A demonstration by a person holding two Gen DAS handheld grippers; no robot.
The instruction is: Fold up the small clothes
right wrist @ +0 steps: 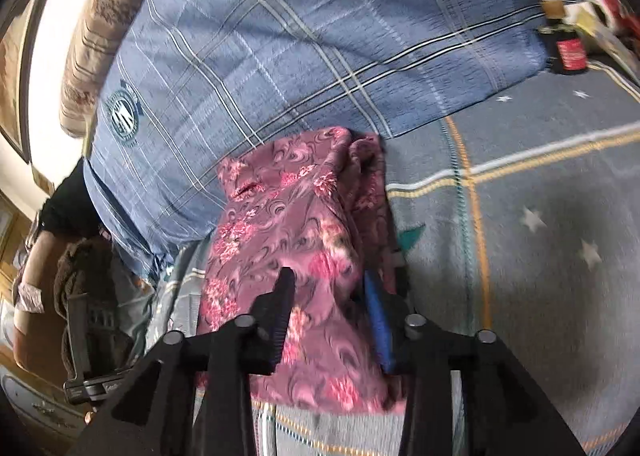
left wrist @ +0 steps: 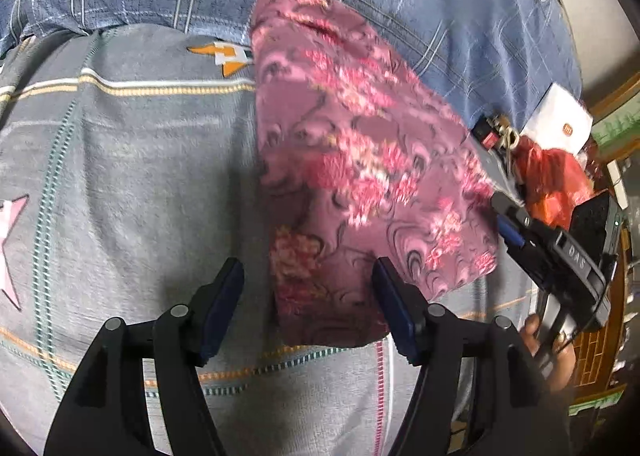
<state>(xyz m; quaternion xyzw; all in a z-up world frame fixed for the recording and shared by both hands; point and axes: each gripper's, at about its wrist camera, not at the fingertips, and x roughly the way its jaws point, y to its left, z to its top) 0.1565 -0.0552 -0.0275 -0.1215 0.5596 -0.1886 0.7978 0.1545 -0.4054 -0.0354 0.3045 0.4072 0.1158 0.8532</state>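
The pink floral garment [left wrist: 360, 160] is lying folded on the grey bedsheet [left wrist: 120, 176], against the blue plaid quilt [left wrist: 440, 16]. It is looking soft, light, floppy; pinch an edge. The left gripper [left wrist: 308, 296] and right gripper [right wrist: 328, 296] are standing apart, clamping nothing.

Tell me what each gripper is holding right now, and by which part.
Nothing is held. The left gripper stands open above the near edge of the pink floral garment. The right gripper straddles it, jaws parted, not pressing.
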